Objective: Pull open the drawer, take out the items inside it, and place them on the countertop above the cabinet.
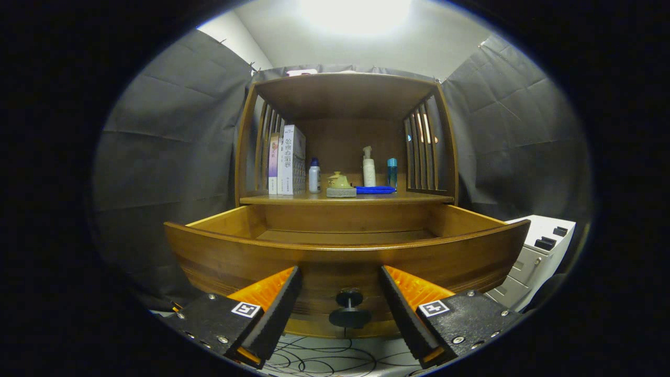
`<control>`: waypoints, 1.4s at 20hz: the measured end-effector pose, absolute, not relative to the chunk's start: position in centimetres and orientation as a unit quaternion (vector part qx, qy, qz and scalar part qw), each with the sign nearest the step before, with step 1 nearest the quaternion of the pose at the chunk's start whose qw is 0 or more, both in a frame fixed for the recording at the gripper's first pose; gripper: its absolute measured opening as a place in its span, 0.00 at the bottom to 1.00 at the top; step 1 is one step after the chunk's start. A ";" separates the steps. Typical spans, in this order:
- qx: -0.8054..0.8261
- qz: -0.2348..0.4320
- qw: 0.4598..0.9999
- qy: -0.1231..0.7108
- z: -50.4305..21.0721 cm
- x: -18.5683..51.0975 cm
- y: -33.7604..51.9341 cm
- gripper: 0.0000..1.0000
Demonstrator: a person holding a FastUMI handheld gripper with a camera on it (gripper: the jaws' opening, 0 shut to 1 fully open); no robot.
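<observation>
1. The drawer [345,251] stands pulled out of the wooden cabinet [345,104] toward me: smooth varnished brown wood with a streaky grain, its front bowed by my lens. What I can see of its floor is bare board; the front wall hides the near part.
2. Its dark round knob [349,309] juts from the drawer front, sitting between my tool's fingers and touching neither.
3. My tool [340,306] is spread wide, holding nothing, its ribbed fingers [277,309] angled either side of the knob.
4. On the bench [272,199] just above the drawer sit upright books [288,159], a small white bottle [314,177], a yellow teapot [339,181] on a grey pad, a flat blue item [375,190], a pump bottle [369,167] and a blue bottle [392,173].
5. Slatted wooden sides flank that shelf space.
6. A white drawer unit [539,256] stands to the right; thin cables [324,358] loop on the pale floor below.
</observation>
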State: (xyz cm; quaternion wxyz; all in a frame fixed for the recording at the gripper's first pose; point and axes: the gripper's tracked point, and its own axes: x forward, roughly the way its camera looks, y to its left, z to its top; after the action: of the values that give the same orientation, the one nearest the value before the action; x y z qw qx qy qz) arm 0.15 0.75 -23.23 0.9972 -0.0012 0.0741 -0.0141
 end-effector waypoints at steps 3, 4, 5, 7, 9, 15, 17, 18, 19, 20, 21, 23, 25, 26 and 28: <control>-0.012 -0.016 0.996 0.082 -23.1 0.9 0.5 0.94; -0.012 -0.012 0.996 0.084 -23.2 1.1 0.5 0.94; -0.012 -0.008 0.997 0.077 -22.9 1.6 0.5 0.95; -0.013 -0.008 0.997 0.072 -22.8 2.4 0.4 0.95; -0.013 -0.010 0.997 0.073 -22.9 3.6 0.4 0.95; -0.016 -0.018 0.997 0.073 -22.3 7.9 1.1 0.95; -0.019 -0.019 0.997 0.079 -22.7 9.1 1.3 0.95; -0.022 -0.023 0.997 0.073 -22.5 9.6 1.4 0.95; -0.028 -0.026 0.996 0.075 -22.7 10.0 1.5 0.96; -0.036 -0.029 0.996 0.078 -22.7 10.6 1.6 0.95; -0.047 -0.031 0.995 0.079 -22.8 11.7 1.7 0.95; -0.068 -0.033 0.994 0.084 -23.1 13.4 1.6 0.95; -0.072 -0.032 0.993 0.083 -23.3 14.7 1.6 0.97; -0.070 -0.032 0.994 0.083 -23.4 15.2 1.5 0.97; -0.069 -0.032 0.994 0.084 -23.5 16.8 1.4 0.97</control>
State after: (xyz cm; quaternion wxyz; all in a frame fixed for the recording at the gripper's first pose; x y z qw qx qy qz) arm 16.84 1.44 -23.47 0.9936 -0.0690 0.0836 -0.0315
